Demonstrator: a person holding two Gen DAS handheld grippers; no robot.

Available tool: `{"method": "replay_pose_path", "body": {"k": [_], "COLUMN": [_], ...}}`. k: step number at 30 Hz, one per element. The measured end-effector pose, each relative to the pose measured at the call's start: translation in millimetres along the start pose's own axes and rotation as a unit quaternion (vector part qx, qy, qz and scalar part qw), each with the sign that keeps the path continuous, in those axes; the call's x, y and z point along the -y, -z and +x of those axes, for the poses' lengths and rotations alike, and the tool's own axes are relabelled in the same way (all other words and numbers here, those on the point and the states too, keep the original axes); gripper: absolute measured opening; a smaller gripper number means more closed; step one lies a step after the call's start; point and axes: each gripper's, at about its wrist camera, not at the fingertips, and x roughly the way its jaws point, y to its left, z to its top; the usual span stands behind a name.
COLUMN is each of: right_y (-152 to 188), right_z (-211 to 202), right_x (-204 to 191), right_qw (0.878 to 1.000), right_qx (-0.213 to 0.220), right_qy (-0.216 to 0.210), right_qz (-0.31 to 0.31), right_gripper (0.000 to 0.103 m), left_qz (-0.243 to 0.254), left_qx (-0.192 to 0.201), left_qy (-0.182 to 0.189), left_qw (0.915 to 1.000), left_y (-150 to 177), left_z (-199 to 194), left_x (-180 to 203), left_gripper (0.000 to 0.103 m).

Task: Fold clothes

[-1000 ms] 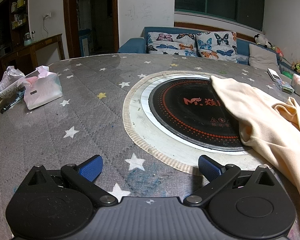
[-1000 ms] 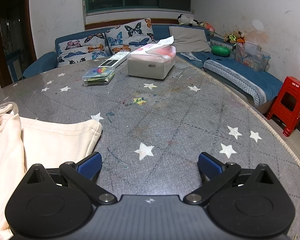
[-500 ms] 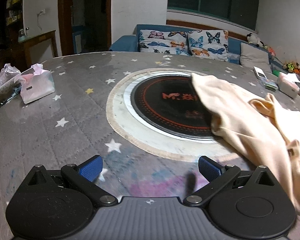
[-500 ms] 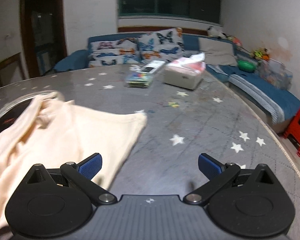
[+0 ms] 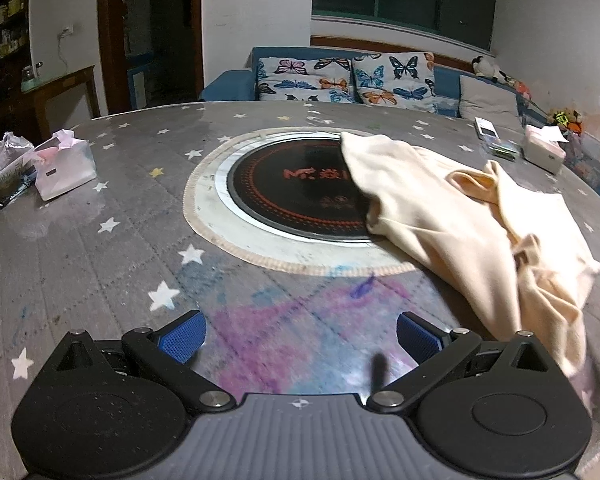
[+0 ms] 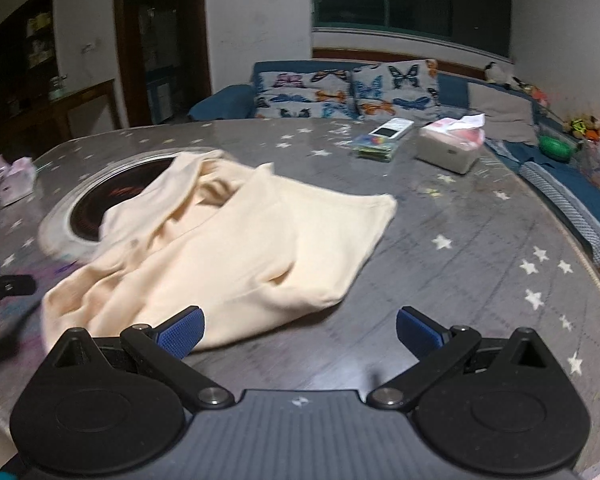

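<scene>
Near the front edge of the round bench, covered in grey star-print cloth, I have both tools hanging with nothing in them. My left tool has its blue-padded fingers spread wide over a purple-stained patch of cloth. My right tool is just as wide apart, its left pad just at the near hem of the one crumpled cream-coloured fabric garment; I cannot tell if it touches. That garment lies right of centre, one end draped over the single black round cooktop set into the bench middle. Toward the far right edge I count one white tissue box and one white remote lying on a clear case. At the left edge sit one pink-and-white tissue pack and one crumpled plastic bag.
</scene>
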Motion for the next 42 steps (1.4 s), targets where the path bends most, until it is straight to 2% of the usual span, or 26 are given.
{"method": "replay_pose_path", "body": {"k": [12,42], "right_y": [19,33], "right_z": [-15,-22], "right_x": [-29,-47], "right_qw": [0.999,0.998], "right_qx": [-0.012,-0.025], "right_qy": [-0.036,-0.039], "right_qz": [-0.03,-0.029], "right_gripper": [0.103,0.103], "left_qz": [0.02,0.033], "left_qx": [-0.003,-0.005], "left_qy": [0.012,0.028], "left_qw": [0.9997,0.999], "left_y": [8,15], "left_z": [-15,-26], "left_x": [23,46], "left_gripper": [0.103,0.103]}}
